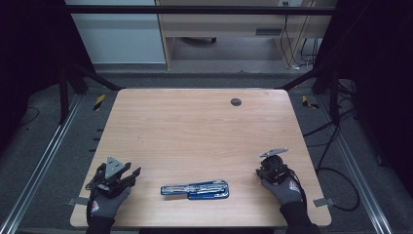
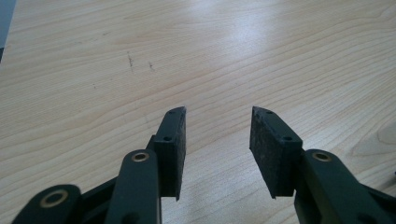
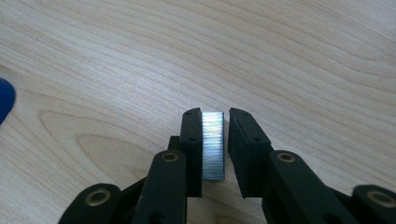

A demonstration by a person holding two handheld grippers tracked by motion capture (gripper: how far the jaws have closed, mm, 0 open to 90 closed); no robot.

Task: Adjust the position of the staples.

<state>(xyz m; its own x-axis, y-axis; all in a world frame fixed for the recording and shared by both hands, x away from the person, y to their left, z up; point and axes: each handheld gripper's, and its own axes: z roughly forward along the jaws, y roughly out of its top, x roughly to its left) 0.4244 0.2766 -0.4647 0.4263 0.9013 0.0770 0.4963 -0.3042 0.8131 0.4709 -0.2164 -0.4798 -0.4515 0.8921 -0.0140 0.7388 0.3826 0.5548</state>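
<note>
A blue stapler (image 1: 195,189) lies open and flat near the table's front edge, between my two hands. At the front left my left gripper (image 1: 132,169) rests low over bare wood, and in the left gripper view it (image 2: 218,116) stands open with nothing between its pads. My right gripper (image 1: 260,170) sits to the right of the stapler. In the right gripper view a shiny strip of staples (image 3: 213,144) stands between its jaws (image 3: 215,111). The strip lies against the left pad, with a thin gap to the other pad. A blue edge of the stapler (image 3: 5,100) shows at far left.
The wooden table (image 1: 195,122) has a small dark cable hole (image 1: 235,102) near its back edge. Metal rails run along the floor on both sides, and cables trail on the floor at the right.
</note>
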